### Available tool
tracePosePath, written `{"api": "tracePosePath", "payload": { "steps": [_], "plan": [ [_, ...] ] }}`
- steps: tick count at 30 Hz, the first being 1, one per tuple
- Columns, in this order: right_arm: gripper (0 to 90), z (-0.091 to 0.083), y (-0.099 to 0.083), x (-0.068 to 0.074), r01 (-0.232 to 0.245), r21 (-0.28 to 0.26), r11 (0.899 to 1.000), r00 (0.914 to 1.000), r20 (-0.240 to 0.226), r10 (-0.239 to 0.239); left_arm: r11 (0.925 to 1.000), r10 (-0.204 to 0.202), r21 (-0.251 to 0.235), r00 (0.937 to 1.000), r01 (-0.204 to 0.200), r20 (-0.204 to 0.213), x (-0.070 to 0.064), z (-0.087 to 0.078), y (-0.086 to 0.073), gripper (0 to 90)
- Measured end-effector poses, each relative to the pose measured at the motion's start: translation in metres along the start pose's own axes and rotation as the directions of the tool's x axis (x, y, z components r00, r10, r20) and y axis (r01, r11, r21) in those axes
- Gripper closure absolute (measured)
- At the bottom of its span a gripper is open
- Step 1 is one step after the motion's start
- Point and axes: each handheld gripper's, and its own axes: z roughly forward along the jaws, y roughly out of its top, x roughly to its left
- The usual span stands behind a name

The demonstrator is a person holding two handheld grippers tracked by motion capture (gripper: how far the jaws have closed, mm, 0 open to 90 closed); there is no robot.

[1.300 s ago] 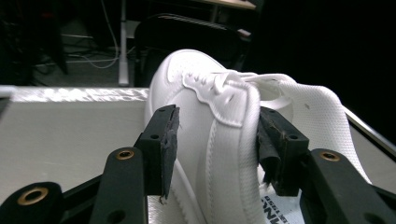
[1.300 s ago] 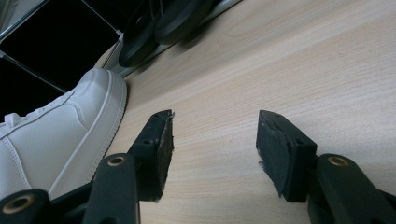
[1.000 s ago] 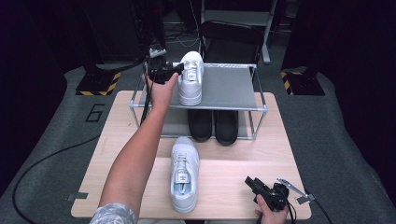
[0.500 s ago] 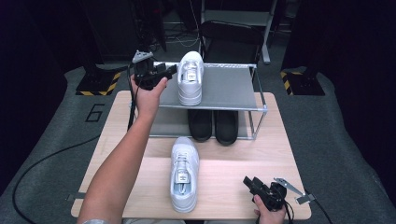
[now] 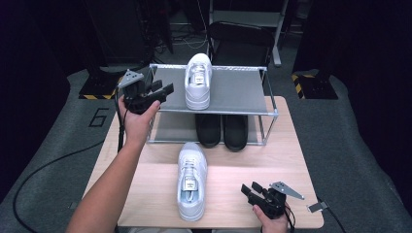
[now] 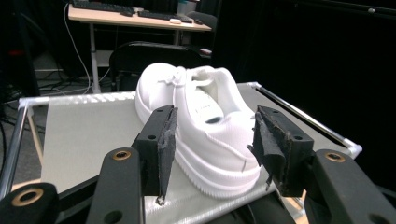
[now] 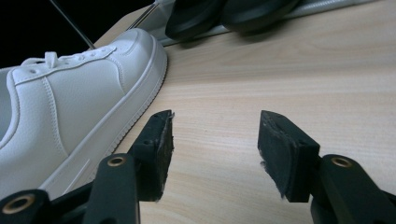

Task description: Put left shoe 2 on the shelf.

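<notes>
While I line things up, here's the picture:
Left gripper [image 5: 160,90]: jaws wide, empty, beside the shelved shoe [image 5: 198,80] on the rack [image 5: 243,92].
Right gripper [image 5: 253,192]: wide, empty, low on the counter [image 5: 233,165].
Second shoe [image 5: 191,180]: waiting mid-counter.
Tip: I'd straddle its heel squarely, then lift level.

Two white shoes: one [image 5: 198,80] on the rack's top shelf at 12 o'clock, one [image 5: 192,180] on the counter [image 5: 145,194] at 6 o'clock. Two black shoes [image 5: 221,131] sit side by side on the lower shelf, just right of centre. One rack [image 5: 262,92] with two shelves. Two hand-held grippers: the left hand-held gripper [image 5: 154,93] at 10 o'clock, the right hand-held gripper [image 5: 252,191] at 5 o'clock. One dark chair [image 5: 238,39] stands beyond the rack at 12 o'clock.
</notes>
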Motion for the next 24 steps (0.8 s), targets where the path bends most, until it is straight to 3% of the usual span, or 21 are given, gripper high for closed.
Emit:
{"api": "tracePosePath", "payload": {
  "steps": [4,11,15,18,24],
  "plan": [
    [42.2,0.001,0.004,0.013,0.093,0.014,0.996,0.9954,0.024,-0.093,1.0,-0.007,-0.004,1.0,0.007,0.003,0.001,-0.01,-0.011,48.6],
    [40.8,0.003,0.0,0.027,0.158,0.04,0.987,0.9872,0.015,-0.159,1.0,-0.003,0.002,1.0,0.003,0.005,-0.001,-0.026,-0.028,48.5],
    [39.4,0.005,0.002,0.034,0.163,0.052,0.985,0.9864,0.011,-0.164,0.9997,-0.019,0.014,0.9998,0.019,-0.003,-0.001,-0.032,-0.039,48.0],
    [37.4,0.008,0.003,0.038,0.146,0.075,0.986,0.9892,-0.026,-0.144,0.999,0.029,0.035,0.999,-0.027,-0.035,0.003,-0.034,-0.047,45.2],
    [31.7,0.013,0.001,0.047,0.156,0.084,0.984,0.9873,-0.046,-0.152,0.9985,0.031,0.046,0.9989,-0.03,-0.036,0.009,-0.04,-0.062,45.1]
  ]
}}
